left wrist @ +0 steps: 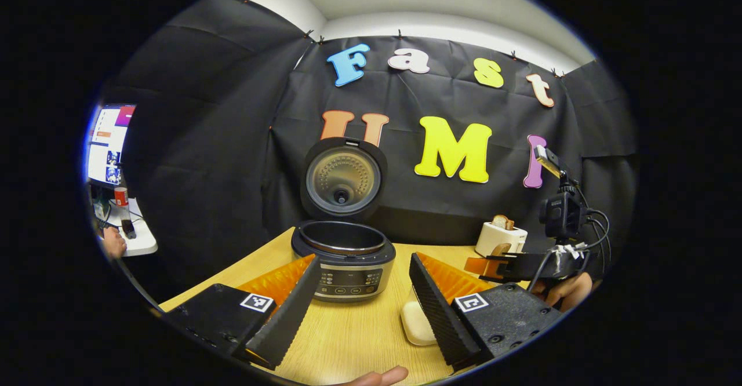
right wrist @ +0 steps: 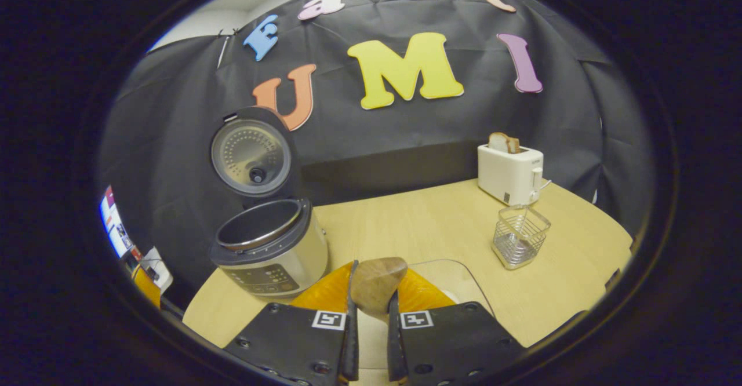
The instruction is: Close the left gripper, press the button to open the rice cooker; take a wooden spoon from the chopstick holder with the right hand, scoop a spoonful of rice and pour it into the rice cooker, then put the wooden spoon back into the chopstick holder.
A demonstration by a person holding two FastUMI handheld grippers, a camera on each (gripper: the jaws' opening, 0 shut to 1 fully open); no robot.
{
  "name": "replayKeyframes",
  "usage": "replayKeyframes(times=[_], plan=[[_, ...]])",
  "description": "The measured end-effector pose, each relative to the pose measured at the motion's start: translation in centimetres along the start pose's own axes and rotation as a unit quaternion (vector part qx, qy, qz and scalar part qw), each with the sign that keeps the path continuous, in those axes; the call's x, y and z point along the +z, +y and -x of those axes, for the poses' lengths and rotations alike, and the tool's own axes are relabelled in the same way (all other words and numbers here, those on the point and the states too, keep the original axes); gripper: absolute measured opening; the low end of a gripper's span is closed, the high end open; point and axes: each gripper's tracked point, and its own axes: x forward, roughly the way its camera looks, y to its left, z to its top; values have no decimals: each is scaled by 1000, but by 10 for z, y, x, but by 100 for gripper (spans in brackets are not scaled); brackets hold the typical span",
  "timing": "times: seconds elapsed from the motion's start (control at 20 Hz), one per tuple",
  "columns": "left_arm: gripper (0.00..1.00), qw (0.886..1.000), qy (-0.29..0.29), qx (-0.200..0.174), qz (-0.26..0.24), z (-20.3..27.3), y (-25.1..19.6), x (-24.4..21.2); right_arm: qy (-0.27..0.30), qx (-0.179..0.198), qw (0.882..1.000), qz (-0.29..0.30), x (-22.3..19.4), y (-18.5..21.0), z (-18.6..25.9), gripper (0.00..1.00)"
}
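The right gripper (right wrist: 371, 316) is clenched on the wooden spoon (right wrist: 377, 284): both fingers press on it, and the spoon's rounded bowl stands up between them; its handle is hidden below, and I cannot tell if rice lies in it. The left gripper (left wrist: 362, 302) is released, its fingers spread wide and holding nothing. Straight ahead of the left gripper, between its two fingers, stands the rice cooker (left wrist: 345, 258) with its lid (left wrist: 343, 178) raised upright and the dark inner pot open. A white container (left wrist: 416, 323) lies partly hidden behind its right finger. From the right gripper, the cooker is ahead to the left, the wire chopstick holder (right wrist: 519, 236) ahead to the right, just before the toaster (right wrist: 511, 173).
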Motion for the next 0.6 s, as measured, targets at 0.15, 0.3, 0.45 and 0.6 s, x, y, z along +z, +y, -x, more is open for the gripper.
replayKeyframes(times=[0.15, 0.3, 0.45, 0.6], plan=[[98, 1000, -3, -5, -10, 2, -4, 1, 27, 18, 999, -4, -8, -11, 12, 19], [98, 1000, -7, -12, -13, 3, -10, 3, 38, 13, 999, 18, -19, -18, 9, 19], [98, 1000, -10, -20, -19, 6, -14, 5, 53, -1, 998, 15, -39, -26, -3, 19], [97, 1000, -10, -16, -18, 5, -10, 5, 43, -2, 999, -6, -34, -30, -11, 9]])
